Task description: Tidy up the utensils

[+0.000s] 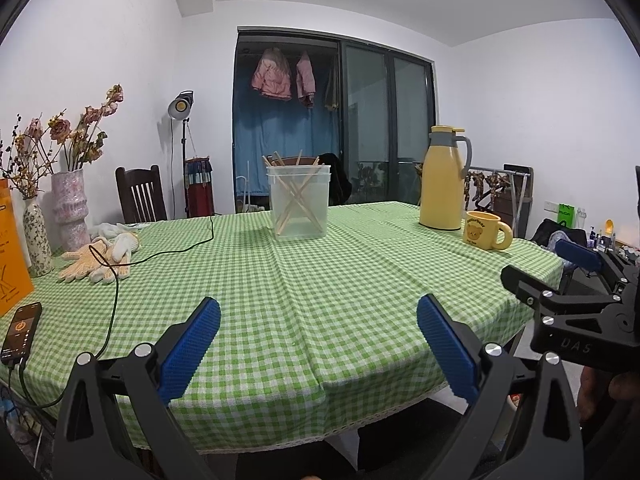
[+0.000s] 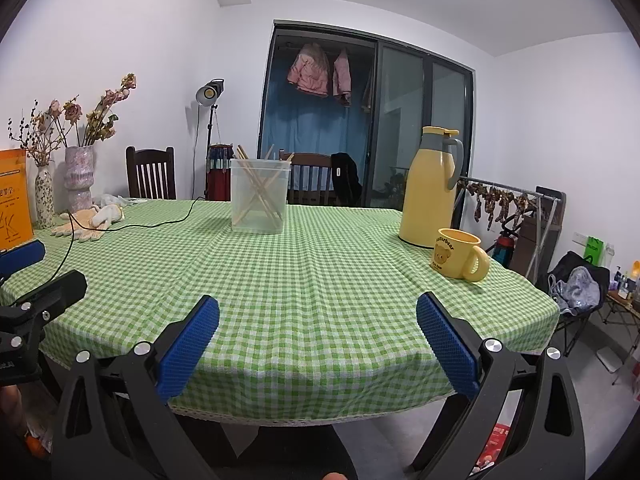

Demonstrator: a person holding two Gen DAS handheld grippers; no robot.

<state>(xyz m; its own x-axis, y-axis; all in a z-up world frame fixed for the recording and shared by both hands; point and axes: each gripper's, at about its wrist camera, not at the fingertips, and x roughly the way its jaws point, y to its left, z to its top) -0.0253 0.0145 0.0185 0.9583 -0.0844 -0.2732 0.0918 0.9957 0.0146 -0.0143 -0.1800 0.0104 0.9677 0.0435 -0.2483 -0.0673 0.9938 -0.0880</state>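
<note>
Two grippers, both spread wide with nothing between the blue pads, both hanging at the near edge of the table. The left gripper and the right gripper sit side by side, pointed across the green checked cloth.

The thing that matters is the clear plastic tub with the chopsticks in it. From the left gripper it's at about 12 o'clock, maybe a hair toward 11, well apart across open cloth. From the right gripper the same tub sits more toward 11 o'clock, so it would have to angle left to reach it. My read is the left one has the straighter line, though neither looks clearly closer.

Long axis: the sticks aren't upright. They lean and cross each other in an X inside the tub, tips poking past the rim at roughly 11 and 1 o'clock. So a grab probably wants to come down from above onto one tip, with the pads lined up across the lean instead of a flat approach.

I can't see any loose utensils lying on the cloth, so can't tell what's left to sort.

The yellow jug and bear mug sit off at 1 to 2 o'clock, out of the straight path, and the work gloves and cable are at 10 o'clock
</note>
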